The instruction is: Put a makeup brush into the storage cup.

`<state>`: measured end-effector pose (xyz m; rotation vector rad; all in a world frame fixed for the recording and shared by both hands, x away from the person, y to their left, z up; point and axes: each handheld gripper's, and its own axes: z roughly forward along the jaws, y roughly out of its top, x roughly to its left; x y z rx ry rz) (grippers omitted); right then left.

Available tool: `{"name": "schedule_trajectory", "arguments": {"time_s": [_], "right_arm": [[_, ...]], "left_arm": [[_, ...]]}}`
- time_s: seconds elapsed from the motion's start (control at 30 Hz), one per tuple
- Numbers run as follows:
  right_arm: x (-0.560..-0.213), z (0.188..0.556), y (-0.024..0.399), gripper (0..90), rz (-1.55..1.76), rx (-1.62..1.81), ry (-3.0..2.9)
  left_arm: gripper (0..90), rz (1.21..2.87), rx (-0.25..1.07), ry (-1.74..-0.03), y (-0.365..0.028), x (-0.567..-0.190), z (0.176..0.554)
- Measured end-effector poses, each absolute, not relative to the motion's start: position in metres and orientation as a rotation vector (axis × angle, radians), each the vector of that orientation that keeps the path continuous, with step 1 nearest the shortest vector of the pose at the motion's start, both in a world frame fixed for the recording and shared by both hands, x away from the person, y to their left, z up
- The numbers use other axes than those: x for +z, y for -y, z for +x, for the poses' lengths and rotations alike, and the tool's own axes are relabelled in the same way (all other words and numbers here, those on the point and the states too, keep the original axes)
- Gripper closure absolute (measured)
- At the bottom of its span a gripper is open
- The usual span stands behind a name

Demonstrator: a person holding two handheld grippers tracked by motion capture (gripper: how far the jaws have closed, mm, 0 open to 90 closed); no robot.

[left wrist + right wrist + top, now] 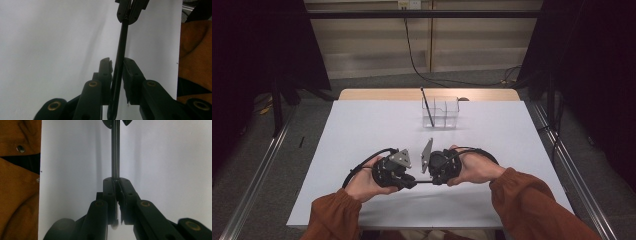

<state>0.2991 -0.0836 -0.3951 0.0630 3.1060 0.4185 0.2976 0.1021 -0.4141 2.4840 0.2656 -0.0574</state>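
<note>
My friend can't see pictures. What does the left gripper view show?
A thin black pen runs between the two black jaws of the left hand-held gripper, which sit close around it. Its far end is clamped by the right hand-held gripper above a white table, with an orange sleeve alongside.

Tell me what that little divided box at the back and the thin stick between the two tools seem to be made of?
The divided box looks like clear, glossy plastic: the table shows through its walls. The thin stick held between the left tool and the right tool is dark and smooth with a slight sheen; plastic or metal, I cannot tell.
</note>
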Motion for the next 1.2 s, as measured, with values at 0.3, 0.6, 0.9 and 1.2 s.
{"name": "schedule_trajectory", "arguments": {"time_s": [0.3,0.6,0.9,1.2], "right_arm": [[-0.398,0.298,0.084,83.2,0.035,0.409,-3.107],[-0.4,0.298,0.09,82.2,0.046,0.473,-3.122],[-0.399,0.301,0.099,74.4,0.118,0.604,-3.111],[-0.399,0.3,0.109,58.6,0.156,0.666,-3.076]], "left_arm": [[83.2,2.496,-0.11,-0.232,-0.1,-0.416,0.295],[83.9,2.476,-0.127,-0.222,-0.1,-0.416,0.293],[83.9,2.468,-0.148,-0.236,-0.102,-0.415,0.294],[83.9,2.449,-0.147,-0.261,-0.107,-0.415,0.292]]}}
